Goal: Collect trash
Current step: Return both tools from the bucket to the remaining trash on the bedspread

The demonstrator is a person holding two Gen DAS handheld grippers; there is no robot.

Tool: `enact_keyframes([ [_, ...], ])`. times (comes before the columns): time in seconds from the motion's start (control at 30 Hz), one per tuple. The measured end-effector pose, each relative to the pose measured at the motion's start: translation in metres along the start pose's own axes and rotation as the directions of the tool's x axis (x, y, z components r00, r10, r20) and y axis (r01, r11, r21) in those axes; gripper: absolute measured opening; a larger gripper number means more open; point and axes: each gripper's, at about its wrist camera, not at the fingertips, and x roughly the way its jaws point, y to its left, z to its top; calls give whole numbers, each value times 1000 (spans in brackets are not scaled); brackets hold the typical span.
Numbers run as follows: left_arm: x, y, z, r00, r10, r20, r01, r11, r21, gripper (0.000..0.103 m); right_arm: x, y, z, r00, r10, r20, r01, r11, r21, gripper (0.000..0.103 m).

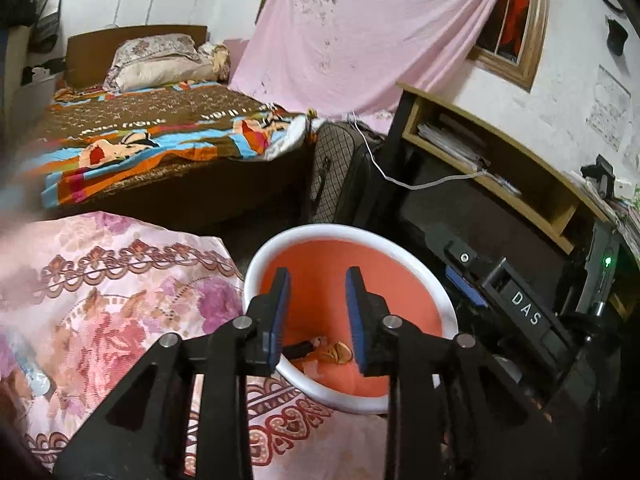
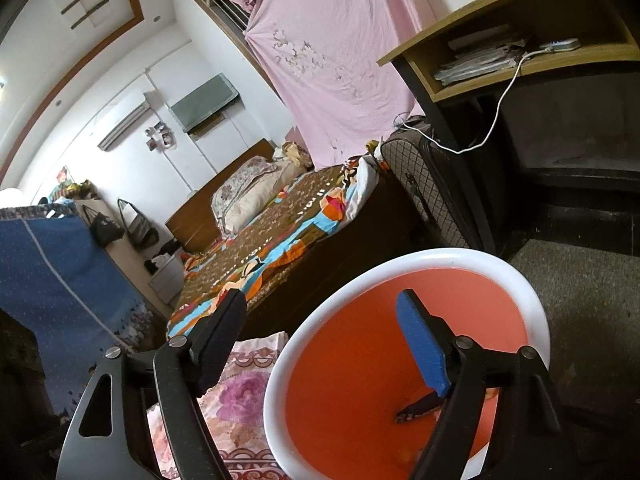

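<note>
An orange bin with a white rim [image 1: 256,264] stands on the floor beside a floral cloth. At its bottom lie a dark wrapper [image 1: 302,349] and a tan crumpled scrap [image 1: 336,354]. My left gripper [image 1: 318,276] hangs over the bin's mouth, open, with nothing between its blue pads. In the right wrist view the bin's rim [image 2: 440,254] fills the lower right, and the dark wrapper [image 2: 416,404] shows inside. My right gripper [image 2: 320,300] is open wide and holds nothing. One of its fingers is over the bin, the other left of the rim.
A pink floral cloth [image 1: 100,300] lies left of the bin with a clear plastic thing [image 1: 30,366] on it. Behind are a bed [image 1: 160,136], a checked suitcase [image 1: 340,168] and a wooden desk [image 1: 480,148] with a white cable. A blue fabric cabinet [image 2: 60,272] stands far left.
</note>
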Motion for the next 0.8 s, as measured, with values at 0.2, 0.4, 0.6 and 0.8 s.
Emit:
enact_keyframes([
  [0.2,-27,13,0,993,70,95,-67,997,-27,31,-6,12,-1,999,16,32,-14,999,-50,82],
  [0.4,-58,31,-4,971,161,177,-153,986,-58,51,-13,37,-7,995,66,69,-56,989,-140,90],
  [0.6,-94,52,-13,933,244,264,-220,968,-119,87,-21,64,-16,987,131,93,-109,971,-215,103],
  [0.8,-127,67,-29,864,365,347,-332,931,-152,92,-29,88,-26,974,205,101,-167,941,-295,103],
])
